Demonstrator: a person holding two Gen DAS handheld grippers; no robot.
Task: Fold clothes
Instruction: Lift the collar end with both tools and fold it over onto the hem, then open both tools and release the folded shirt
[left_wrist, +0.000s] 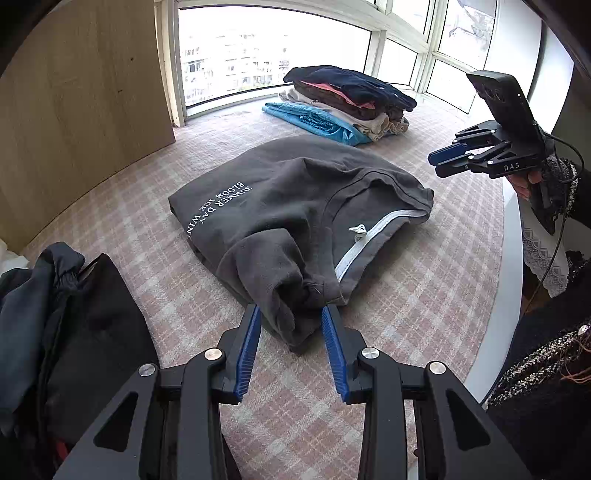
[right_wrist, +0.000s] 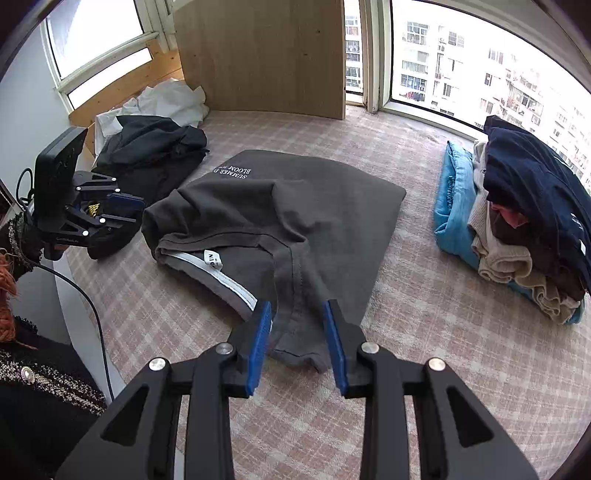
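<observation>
centre: folded T-shirt (left_wrist: 295, 206) lay on checked bed cover (left_wrist: 424, 295)
behind it: stack of folded clothes (left_wrist: 351, 99) by window (left_wrist: 273, 55)
left: heap of unfolded clothes (left_wrist: 55, 314)
far left: wooden panel (left_wrist: 81, 110) stood upright

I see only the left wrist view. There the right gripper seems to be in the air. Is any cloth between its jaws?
Observer: Yes. The right wrist view shows a fold of the grey shirt between the open jaws of the right gripper.
Operator: Is something behind the dark pile on my left?
Observer: A crumpled white cloth lies behind that dark pile, by the wooden panel.
</observation>
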